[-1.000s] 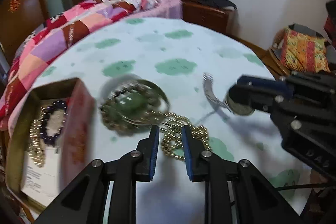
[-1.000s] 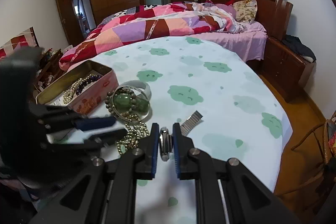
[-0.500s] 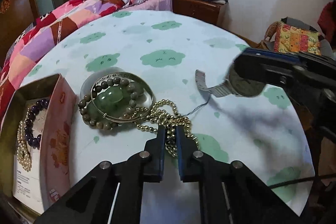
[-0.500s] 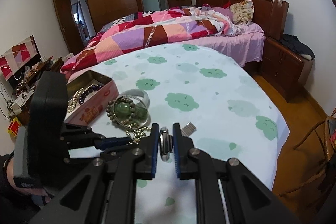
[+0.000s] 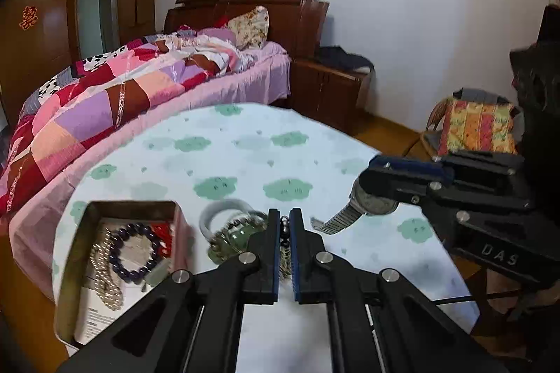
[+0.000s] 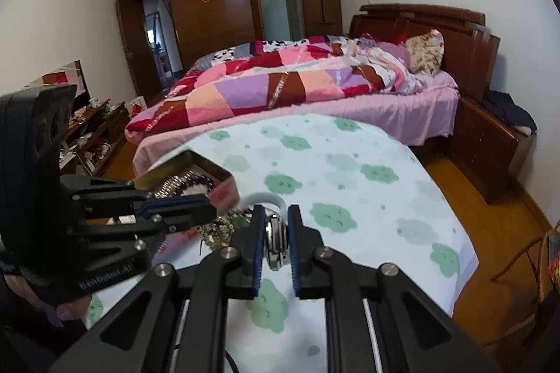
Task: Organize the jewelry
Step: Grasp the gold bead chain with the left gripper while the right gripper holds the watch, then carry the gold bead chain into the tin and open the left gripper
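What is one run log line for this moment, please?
left gripper: shut on bead necklace | right gripper: shut on watch | tin: open, holds beads | both items above table

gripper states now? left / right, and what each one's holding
Left gripper: shut on the gold bead necklace, lifted off the table.
Right gripper: shut on the wristwatch, band hanging free.

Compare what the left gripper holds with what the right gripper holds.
The left gripper is shut on a gold bead necklace, a loose strand of small beads hanging between its fingers. The right gripper is shut on a wristwatch, a rigid round case with a metal link band drooping from it. The necklace trails toward the bracelet pile; the watch hangs above the tablecloth. Both are metallic.
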A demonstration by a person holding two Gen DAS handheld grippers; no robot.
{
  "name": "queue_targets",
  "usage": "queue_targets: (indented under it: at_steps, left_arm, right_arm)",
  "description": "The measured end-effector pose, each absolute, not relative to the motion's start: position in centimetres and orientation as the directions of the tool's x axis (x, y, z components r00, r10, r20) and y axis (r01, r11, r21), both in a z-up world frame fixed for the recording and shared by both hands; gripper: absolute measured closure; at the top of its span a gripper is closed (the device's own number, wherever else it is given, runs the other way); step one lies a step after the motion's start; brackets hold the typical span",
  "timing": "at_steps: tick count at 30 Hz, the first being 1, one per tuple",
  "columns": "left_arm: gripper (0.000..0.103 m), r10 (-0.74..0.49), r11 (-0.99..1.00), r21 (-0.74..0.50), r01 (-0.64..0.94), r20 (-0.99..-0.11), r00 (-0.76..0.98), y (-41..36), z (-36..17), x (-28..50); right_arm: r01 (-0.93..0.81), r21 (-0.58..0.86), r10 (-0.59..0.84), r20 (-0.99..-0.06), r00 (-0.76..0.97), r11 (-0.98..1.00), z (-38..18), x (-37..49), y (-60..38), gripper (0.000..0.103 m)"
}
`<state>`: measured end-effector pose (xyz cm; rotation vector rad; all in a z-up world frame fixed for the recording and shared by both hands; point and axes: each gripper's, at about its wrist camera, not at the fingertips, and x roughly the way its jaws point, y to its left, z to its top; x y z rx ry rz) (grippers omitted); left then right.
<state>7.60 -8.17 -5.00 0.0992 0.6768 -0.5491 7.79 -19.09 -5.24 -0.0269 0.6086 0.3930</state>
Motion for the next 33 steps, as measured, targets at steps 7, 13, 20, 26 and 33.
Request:
queue_targets:
  at_steps: [7,13,20,26,33]
  left_arm:
    - [0.099,-0.451,0.871,-0.105,0.481,-0.561,0.694,-4.9,-1.8,7.4]
    - [0.099,-0.419,0.896,-0.097,0.434,-0.515,0.748,-1.6,0.9,7.5]
    - [0.099,-0.333,0.937,-0.089,0.337,-0.512,0.792,2.8,1.0,8.7]
    - [0.099,-0.285,0.956,-0.099,0.275,-0.53,0.799,5.5,-0.5,9.6]
    - [0.099,-0.238,0.971,-0.108,0.215,-0.571,0.785,7.6,-3.2,11.1]
  right_arm:
    - [-0.405,0.054,0.366,-0.549,0.752,0.913,-3.7,8.1,-17.2,0.088]
    - [-0.451,0.025,0.393,-0.532,0.75,0.892,-1.9,8.4,-15.0,0.088]
    - [-0.511,-0.014,0.429,-0.523,0.737,0.859,-0.6,9.0,-11.2,0.088]
    - [-0.559,-0.019,0.463,-0.538,0.705,0.829,-1.3,9.9,-7.9,0.088]
    - [-0.604,-0.011,0.485,-0.585,0.651,0.797,-3.6,11.1,-4.5,0.088]
